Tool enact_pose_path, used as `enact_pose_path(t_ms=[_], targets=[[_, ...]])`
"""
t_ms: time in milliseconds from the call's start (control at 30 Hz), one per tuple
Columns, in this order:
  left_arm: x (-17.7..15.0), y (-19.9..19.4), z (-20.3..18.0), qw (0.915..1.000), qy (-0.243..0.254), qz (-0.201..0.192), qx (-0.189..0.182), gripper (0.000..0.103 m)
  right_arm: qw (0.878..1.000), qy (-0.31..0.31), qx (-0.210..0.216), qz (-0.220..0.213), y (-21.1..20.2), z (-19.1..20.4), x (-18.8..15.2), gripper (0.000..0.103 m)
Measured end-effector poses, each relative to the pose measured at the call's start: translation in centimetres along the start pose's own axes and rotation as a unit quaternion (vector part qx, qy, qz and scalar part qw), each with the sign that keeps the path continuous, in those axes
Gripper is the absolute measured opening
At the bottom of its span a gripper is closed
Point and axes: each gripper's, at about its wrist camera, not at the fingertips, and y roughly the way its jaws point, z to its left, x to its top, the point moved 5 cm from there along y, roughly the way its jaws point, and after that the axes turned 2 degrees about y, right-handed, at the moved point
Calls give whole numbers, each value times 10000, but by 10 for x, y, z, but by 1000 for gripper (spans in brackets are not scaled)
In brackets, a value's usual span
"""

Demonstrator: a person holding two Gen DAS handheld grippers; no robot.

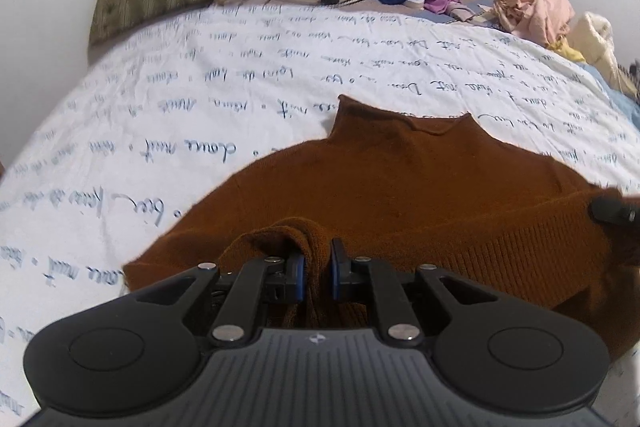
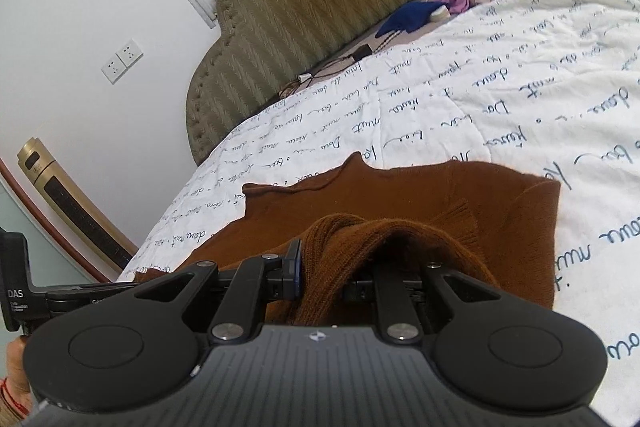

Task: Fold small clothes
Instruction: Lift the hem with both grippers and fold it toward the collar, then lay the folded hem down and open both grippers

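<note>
Brown sweater (image 1: 420, 187) flat on bed quilt (image 1: 160, 99), collar toward headboard. Left gripper (image 1: 316, 267) fingers pinch bunched hem; right gripper (image 2: 340, 275) likewise, its right finger apparently buried in knit. Risk: uneven lift between grippers skews the fold; thick bunch may slip.

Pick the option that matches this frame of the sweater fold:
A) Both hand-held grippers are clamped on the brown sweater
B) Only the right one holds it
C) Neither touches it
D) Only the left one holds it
A: the left hand-held gripper has brown sweater knit bunched between its blue pads, and the right hand-held gripper has a fold of the same sweater pinched and draped over its fingers, above the white printed quilt.
</note>
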Motion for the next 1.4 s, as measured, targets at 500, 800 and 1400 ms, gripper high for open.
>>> enact_pose_path(t_ms=[500, 800, 1400], targets=[[2, 26, 46, 9730, -1752, 798, -1271, 14, 9962, 513, 116, 688, 26, -20, 0, 40], [1, 42, 78, 9131, -3231, 1027, -2267, 15, 9890, 1228, 617, 543, 23, -33, 22, 62], [-14, 33, 86, 8873, -3647, 897, -2677, 45, 9764, 1993, 660, 508, 11, -64, 25, 82]])
